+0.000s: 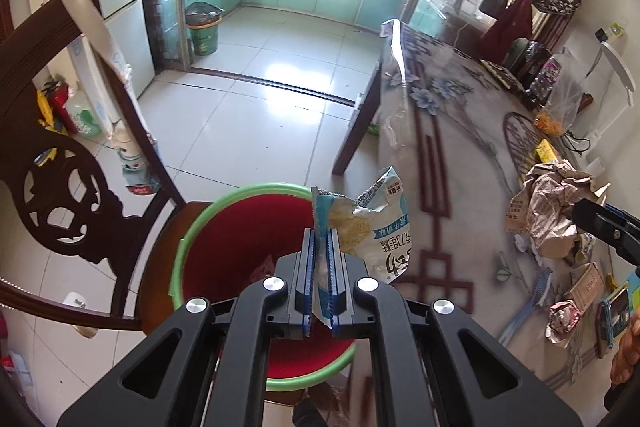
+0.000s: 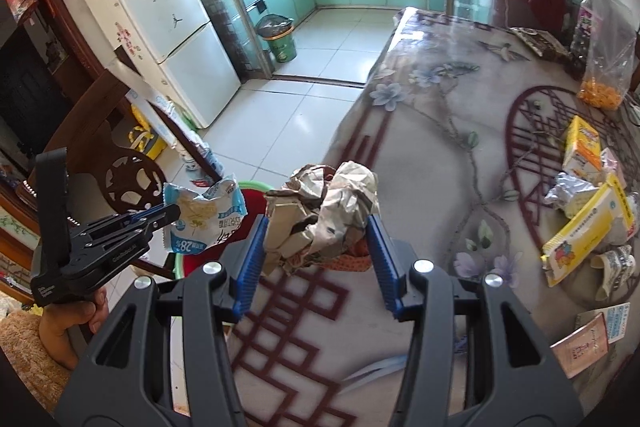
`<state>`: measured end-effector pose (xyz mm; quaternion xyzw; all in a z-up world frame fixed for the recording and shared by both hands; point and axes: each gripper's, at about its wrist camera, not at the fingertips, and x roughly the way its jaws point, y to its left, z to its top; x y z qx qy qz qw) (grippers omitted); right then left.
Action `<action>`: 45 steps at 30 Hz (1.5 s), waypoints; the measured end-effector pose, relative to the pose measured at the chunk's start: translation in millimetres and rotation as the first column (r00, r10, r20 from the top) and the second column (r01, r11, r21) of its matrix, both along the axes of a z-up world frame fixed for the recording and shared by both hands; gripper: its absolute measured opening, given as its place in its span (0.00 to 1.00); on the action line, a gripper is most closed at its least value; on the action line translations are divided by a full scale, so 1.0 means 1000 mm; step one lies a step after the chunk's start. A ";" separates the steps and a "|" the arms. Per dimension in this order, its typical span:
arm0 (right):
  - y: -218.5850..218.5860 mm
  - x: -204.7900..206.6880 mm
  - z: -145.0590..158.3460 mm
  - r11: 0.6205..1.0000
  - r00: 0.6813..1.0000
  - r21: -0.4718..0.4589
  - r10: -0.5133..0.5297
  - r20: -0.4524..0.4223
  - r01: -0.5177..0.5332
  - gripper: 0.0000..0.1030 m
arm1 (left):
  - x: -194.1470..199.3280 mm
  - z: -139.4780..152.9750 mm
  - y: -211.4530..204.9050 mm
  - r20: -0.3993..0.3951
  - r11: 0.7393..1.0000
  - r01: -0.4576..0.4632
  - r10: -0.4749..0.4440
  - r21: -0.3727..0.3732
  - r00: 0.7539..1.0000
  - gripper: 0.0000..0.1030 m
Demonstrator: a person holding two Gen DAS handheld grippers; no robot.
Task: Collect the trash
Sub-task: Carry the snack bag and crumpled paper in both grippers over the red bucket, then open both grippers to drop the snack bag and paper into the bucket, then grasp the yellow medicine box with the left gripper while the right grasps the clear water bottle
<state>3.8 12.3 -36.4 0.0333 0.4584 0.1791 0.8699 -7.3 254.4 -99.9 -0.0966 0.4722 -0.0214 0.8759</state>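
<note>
The left gripper [image 1: 320,239] pinches a blue and white snack bag [image 1: 370,227] over the red basin [image 1: 240,227] on the chair [image 1: 60,187], beside the table's edge. The right gripper [image 2: 316,251] squeezes a crumpled paper ball [image 2: 324,211] above the table [image 2: 440,115], near that same edge
</note>
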 end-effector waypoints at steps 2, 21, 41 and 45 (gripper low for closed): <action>0.009 0.003 -0.006 1.000 0.999 0.010 0.029 -0.021 -0.029 0.47 | -0.002 -0.001 0.008 0.004 0.999 -0.018 0.018 0.026 1.000 0.03; 0.103 0.020 -0.038 0.962 0.956 0.014 0.271 -0.115 -0.271 0.52 | -0.006 -0.026 0.059 -0.078 0.991 -0.119 0.124 0.065 0.989 0.14; 0.002 0.011 -0.008 0.999 1.000 -0.046 -0.002 -0.029 0.001 0.82 | 0.002 0.001 0.004 0.002 0.998 0.014 -0.015 0.056 1.000 0.56; -0.059 -0.001 -0.008 0.988 0.991 -0.082 -0.130 -0.028 0.127 0.82 | 0.009 0.005 -0.033 0.008 0.995 0.089 -0.090 0.044 0.996 0.56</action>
